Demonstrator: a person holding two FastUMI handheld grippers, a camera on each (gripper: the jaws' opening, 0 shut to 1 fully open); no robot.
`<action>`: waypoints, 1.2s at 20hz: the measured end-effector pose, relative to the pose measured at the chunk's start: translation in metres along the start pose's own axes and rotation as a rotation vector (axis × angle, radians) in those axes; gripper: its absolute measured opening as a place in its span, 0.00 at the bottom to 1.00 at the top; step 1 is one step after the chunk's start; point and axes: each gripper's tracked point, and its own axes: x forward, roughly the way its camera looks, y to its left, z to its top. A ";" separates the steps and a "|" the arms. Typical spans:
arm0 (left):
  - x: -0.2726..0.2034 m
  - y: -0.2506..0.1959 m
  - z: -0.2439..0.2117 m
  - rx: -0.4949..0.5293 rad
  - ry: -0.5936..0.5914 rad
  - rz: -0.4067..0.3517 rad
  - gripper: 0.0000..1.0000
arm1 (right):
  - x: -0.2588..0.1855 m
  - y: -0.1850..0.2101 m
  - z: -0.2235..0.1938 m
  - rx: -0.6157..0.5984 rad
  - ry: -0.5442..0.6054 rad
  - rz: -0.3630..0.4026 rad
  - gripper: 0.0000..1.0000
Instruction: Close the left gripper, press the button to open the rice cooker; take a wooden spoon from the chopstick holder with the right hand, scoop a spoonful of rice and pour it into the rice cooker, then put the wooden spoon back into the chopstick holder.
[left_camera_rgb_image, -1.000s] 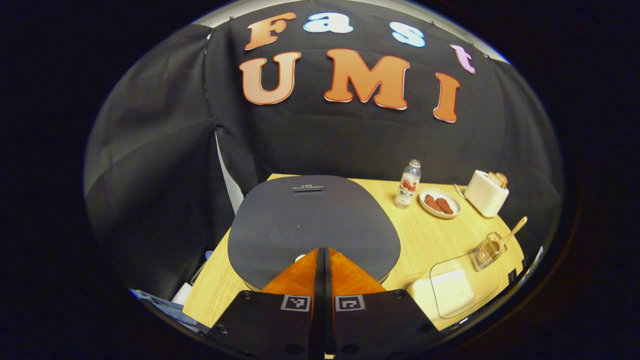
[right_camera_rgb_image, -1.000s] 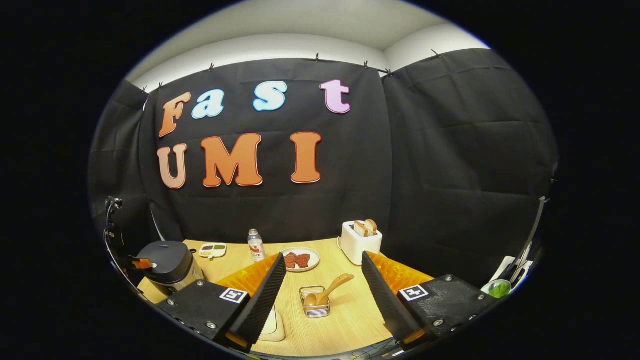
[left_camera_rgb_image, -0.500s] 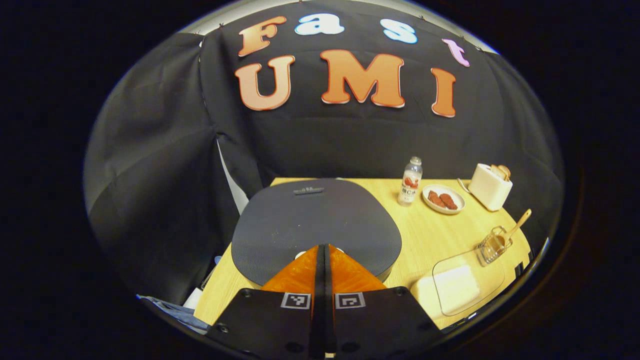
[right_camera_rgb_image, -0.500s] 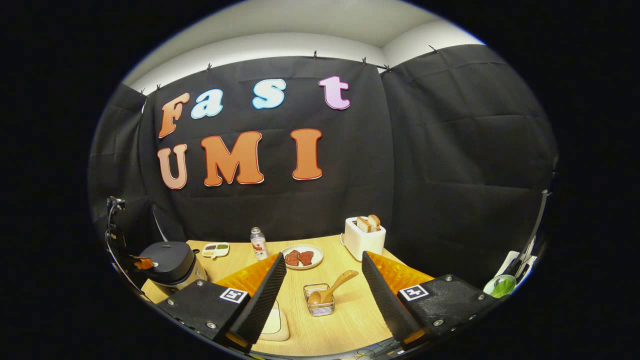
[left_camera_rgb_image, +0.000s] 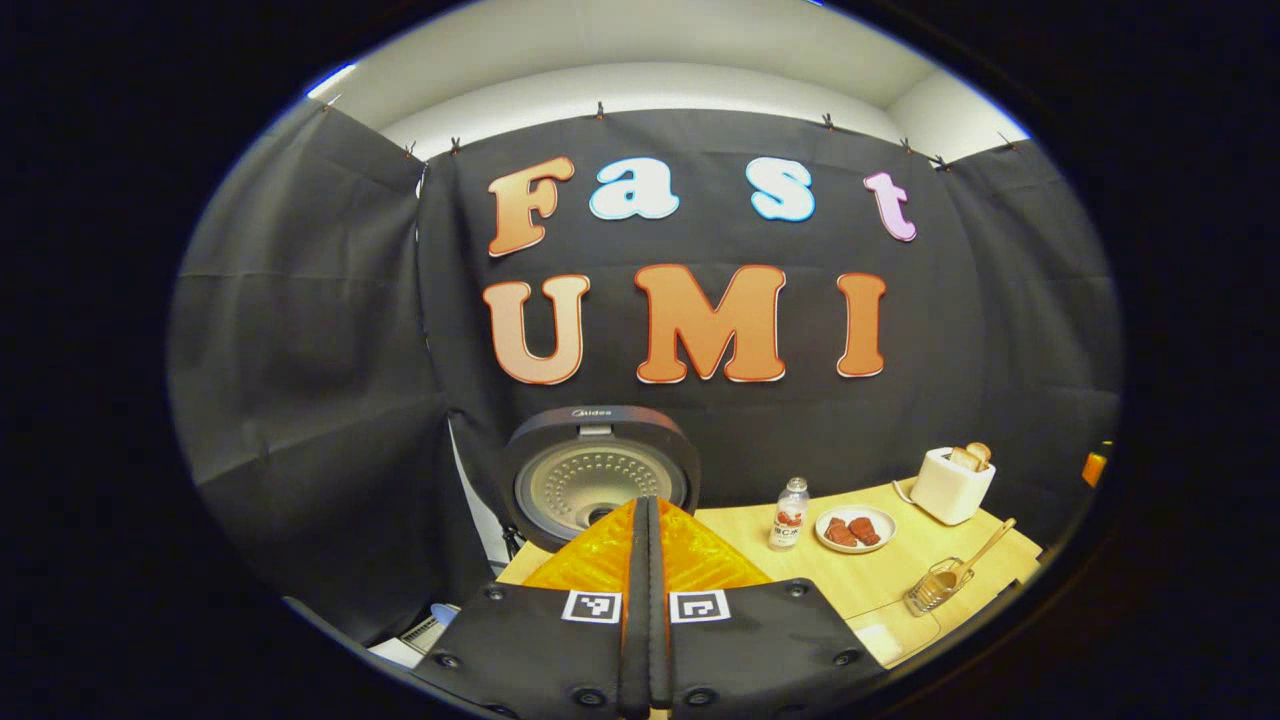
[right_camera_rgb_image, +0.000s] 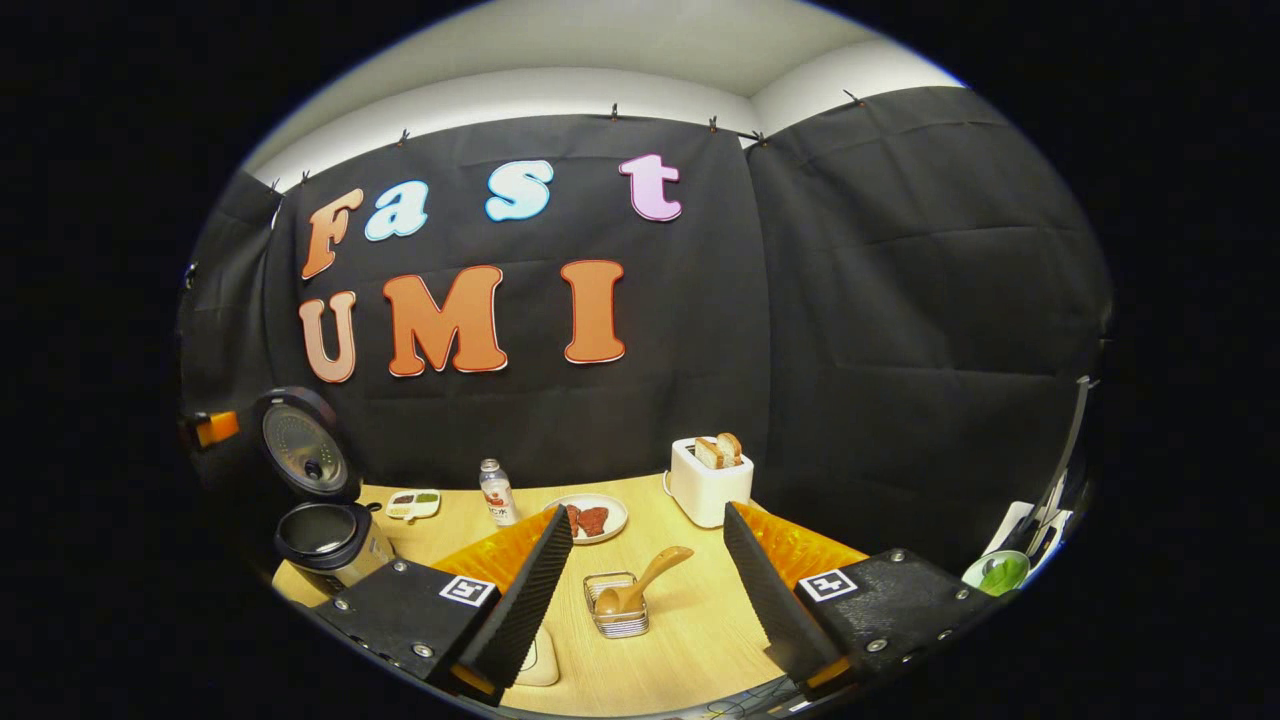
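The rice cooker (right_camera_rgb_image: 325, 535) stands at the table's left end with its lid (right_camera_rgb_image: 302, 445) swung upright and the pot showing. In the left gripper view the lid's (left_camera_rgb_image: 598, 480) inner face rises just beyond my left gripper (left_camera_rgb_image: 647, 505), which is shut on nothing. A wooden spoon (right_camera_rgb_image: 645, 580) leans in a wire chopstick holder (right_camera_rgb_image: 617, 612) on the table. My right gripper (right_camera_rgb_image: 648, 525) is open, hanging above and short of the holder. The spoon (left_camera_rgb_image: 985, 550) and holder (left_camera_rgb_image: 932, 590) also appear far right in the left gripper view. A white rice container (right_camera_rgb_image: 535, 660) is half hidden behind a right finger.
A white toaster (right_camera_rgb_image: 708, 480) with bread, a plate of red meat (right_camera_rgb_image: 593, 518), a small bottle (right_camera_rgb_image: 494, 492) and a sauce dish (right_camera_rgb_image: 412, 505) line the back of the wooden table (right_camera_rgb_image: 690, 640). A green bowl (right_camera_rgb_image: 995, 572) sits off to the right.
The cooker's lid has sprung from flat to upright, uncovering the pot. My left gripper, still shut, has lifted and tilted up. My right gripper has barely shifted.
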 end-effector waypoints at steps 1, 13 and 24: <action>-0.003 -0.002 0.002 -0.004 -0.002 0.001 0.00 | 0.004 -0.003 0.000 -0.003 -0.012 -0.005 0.95; -0.046 0.015 0.040 -0.048 -0.102 0.100 0.25 | 0.082 -0.015 -0.071 0.016 0.062 0.019 0.95; -0.087 0.052 0.049 -0.061 -0.158 0.222 0.87 | 0.139 -0.013 -0.151 0.151 0.228 0.050 0.92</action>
